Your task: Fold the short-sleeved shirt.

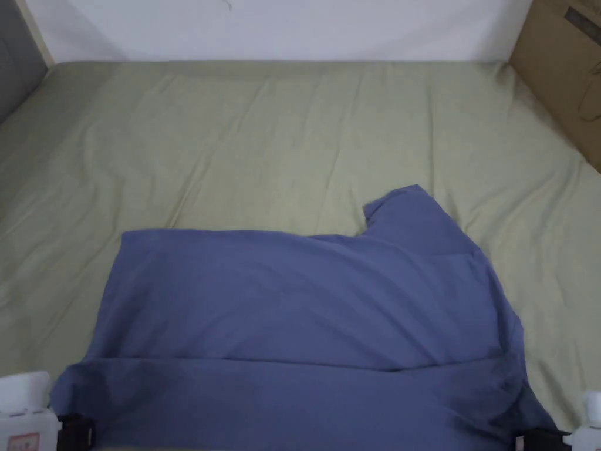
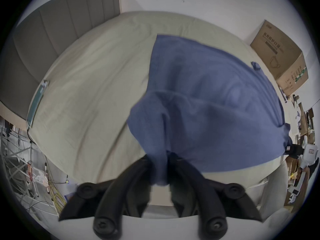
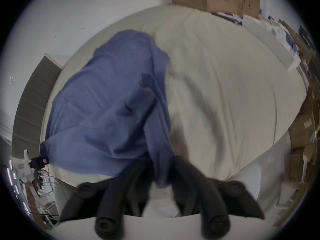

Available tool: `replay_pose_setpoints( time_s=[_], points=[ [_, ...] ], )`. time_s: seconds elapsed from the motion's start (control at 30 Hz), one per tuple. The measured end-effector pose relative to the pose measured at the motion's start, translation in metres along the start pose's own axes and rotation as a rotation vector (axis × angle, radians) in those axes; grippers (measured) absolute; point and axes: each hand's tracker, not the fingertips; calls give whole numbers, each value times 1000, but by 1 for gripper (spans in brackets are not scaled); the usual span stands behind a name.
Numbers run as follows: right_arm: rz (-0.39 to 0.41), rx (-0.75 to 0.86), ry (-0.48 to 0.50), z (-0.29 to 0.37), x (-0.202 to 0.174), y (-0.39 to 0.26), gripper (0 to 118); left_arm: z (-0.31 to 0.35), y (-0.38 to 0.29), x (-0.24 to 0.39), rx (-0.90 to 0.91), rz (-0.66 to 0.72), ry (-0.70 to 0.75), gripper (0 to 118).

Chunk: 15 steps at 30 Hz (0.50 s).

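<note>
A blue short-sleeved shirt (image 1: pixel 305 311) lies spread on a bed, one sleeve (image 1: pixel 411 214) pointing away at the far right. Its near edge is lifted off the sheet. My left gripper (image 1: pixel 73 433) is at the shirt's near left corner, and in the left gripper view (image 2: pixel 158 159) both black jaws are shut on a bunch of blue cloth (image 2: pixel 199 96). My right gripper (image 1: pixel 537 439) is at the near right corner, and in the right gripper view (image 3: pixel 160 162) its jaws pinch a fold of the same shirt (image 3: pixel 103 96).
The bed's pale green sheet (image 1: pixel 264 141) stretches to a white wall. A brown cardboard box (image 1: pixel 563 70) stands at the far right corner. A grey padded headboard (image 1: pixel 14 53) runs along the left. Cables and clutter (image 2: pixel 52 191) lie beside the bed.
</note>
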Motion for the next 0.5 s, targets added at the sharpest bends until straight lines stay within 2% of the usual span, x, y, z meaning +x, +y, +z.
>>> replay_pose_setpoints(
  time_s=[0.03, 0.07, 0.1, 0.13, 0.17, 0.27, 0.37, 0.4, 0.43, 0.47, 0.5],
  points=[
    [-4, 5, -25, 1, -1, 0, 54, 0, -3, 2, 6, 1, 26, 45],
    [-3, 23, -9, 8, 0, 2, 63, 5, -3, 4, 26, 5, 32, 52],
    [-5, 31, -7, 13, -1, 8, 80, 13, 0, 3, 39, 14, 22, 67],
    [-3, 43, -13, 18, -2, 12, 83, 15, 3, -5, 49, 25, 16, 77],
    [25, 88, -26, 26, -5, 18, 82, 21, 9, -9, 57, 37, 12, 81],
    [124, 166, -74, 50, -18, 38, 82, 50, 23, -8, 148, 37, 36, 81],
    [199, 242, -30, 69, -37, 54, 78, 77, 38, -3, 240, 44, 11, 81],
    [216, 264, -1, 74, -45, 59, 69, 80, 43, -6, 276, 57, -21, 80],
    [231, 281, 12, 75, -53, 64, 54, 82, 48, -3, 311, 62, -51, 77],
    [234, 292, 15, 74, -61, 69, 35, 83, 53, -1, 342, 61, -78, 65],
    [242, 305, 17, 73, -71, 72, 11, 79, 60, 2, 328, 51, -91, 28]
  ],
)
